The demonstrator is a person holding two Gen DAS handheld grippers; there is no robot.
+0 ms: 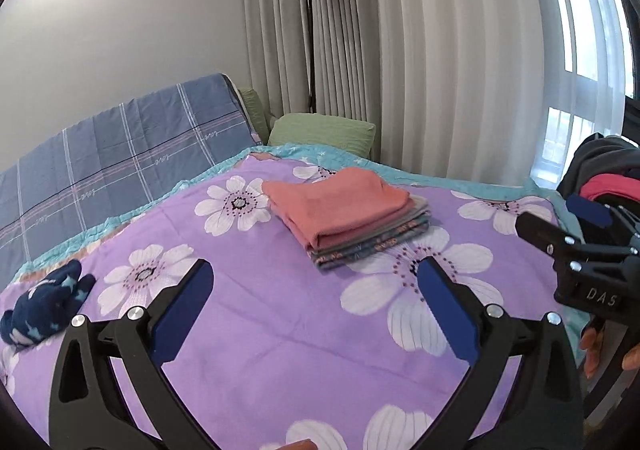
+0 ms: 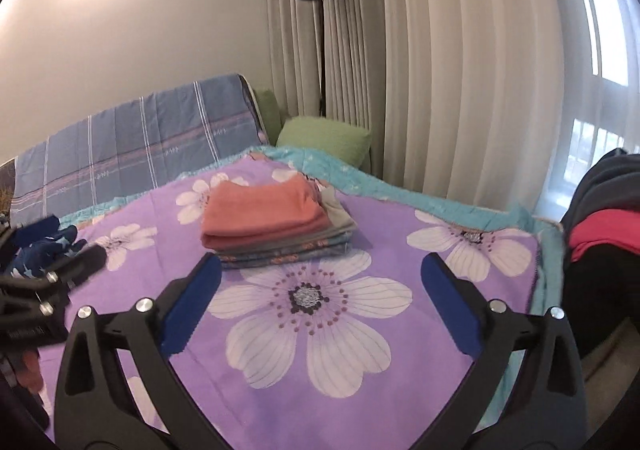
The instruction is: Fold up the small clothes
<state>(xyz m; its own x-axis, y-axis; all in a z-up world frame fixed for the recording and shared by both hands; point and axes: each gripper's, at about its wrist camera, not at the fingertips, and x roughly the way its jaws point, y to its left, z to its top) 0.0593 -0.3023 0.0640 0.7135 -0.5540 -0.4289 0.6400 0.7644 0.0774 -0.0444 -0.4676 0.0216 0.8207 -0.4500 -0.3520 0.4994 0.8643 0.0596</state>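
A stack of folded small clothes (image 1: 348, 216), salmon pink on top and grey and blue patterned below, lies on the purple flowered bedspread (image 1: 280, 334); it also shows in the right wrist view (image 2: 272, 226). My left gripper (image 1: 316, 270) is open and empty, held above the bedspread in front of the stack. My right gripper (image 2: 320, 266) is open and empty, just in front of the stack. A crumpled dark blue garment with light stars (image 1: 44, 310) lies at the left edge of the bed, also in the right wrist view (image 2: 44, 246). A pile of dark grey and red clothes (image 2: 600, 226) sits at the right.
A blue plaid headboard cover (image 1: 120, 158) and green pillows (image 1: 324, 130) stand behind the bed. A black floor lamp (image 1: 308, 30) and pale curtains (image 1: 440, 70) are at the back. The bed's turquoise edge (image 2: 440, 206) runs along the far right side.
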